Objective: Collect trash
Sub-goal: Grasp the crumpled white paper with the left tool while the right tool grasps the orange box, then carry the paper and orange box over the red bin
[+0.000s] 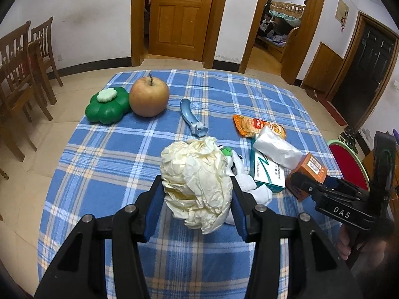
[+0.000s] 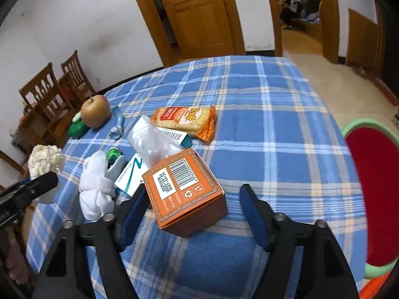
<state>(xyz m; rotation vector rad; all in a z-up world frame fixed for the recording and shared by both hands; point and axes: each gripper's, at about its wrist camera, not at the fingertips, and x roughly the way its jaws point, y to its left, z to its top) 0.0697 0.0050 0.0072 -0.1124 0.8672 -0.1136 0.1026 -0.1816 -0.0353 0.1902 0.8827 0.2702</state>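
My left gripper [image 1: 197,184] is shut on a crumpled cream paper ball [image 1: 197,177], held just above the blue plaid tablecloth [image 1: 104,164]; the ball also shows in the right wrist view [image 2: 45,159]. My right gripper [image 2: 194,196] is open around an orange box [image 2: 184,189] that lies on the cloth, its left finger near the box, its right finger apart. Other trash lies near: a white tissue [image 2: 152,142], a teal-and-white medicine box [image 2: 132,174], an orange biscuit packet [image 2: 189,120] and a rolled white sock [image 2: 97,186].
An apple [image 1: 149,97], a green flower-shaped container [image 1: 108,108] and a blue plastic handle [image 1: 192,118] lie at the table's far left. A red bin with a green rim [image 2: 374,186] stands right of the table. Wooden chairs [image 1: 20,74] stand at the left.
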